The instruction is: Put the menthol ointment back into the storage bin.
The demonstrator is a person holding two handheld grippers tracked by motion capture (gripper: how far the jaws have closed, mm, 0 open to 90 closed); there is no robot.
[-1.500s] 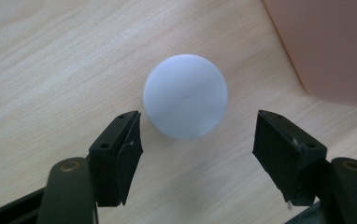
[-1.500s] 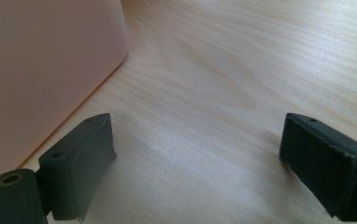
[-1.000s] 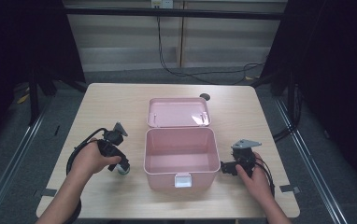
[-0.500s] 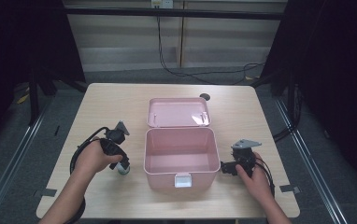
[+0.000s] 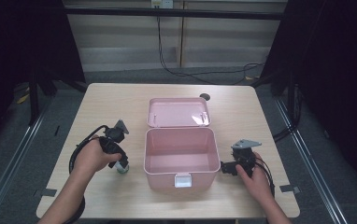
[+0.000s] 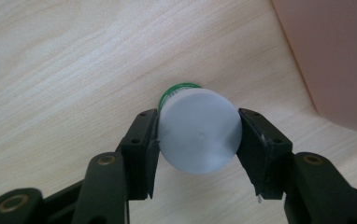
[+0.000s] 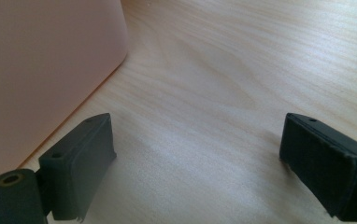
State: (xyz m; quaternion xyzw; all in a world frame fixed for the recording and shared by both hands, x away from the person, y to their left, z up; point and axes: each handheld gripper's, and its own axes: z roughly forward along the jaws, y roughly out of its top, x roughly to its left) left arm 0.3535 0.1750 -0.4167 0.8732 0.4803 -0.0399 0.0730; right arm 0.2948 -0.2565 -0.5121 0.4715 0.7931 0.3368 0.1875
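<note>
Light wood table (image 5: 120, 102). Open pink box (image 5: 162, 179) near the front edge, white latch on its front. Pink lid (image 5: 176, 112) flat just behind the box. Small green bottle, white cap (image 6: 199, 133), left of the box. Dark round spot (image 5: 205, 97) near the far edge. Black cables (image 5: 200, 74) on the floor beyond.

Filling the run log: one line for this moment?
left gripper: shut on white-capped small bottle, left of open pink plastic box | right gripper: open, empty, right of box | light wooden table
</note>
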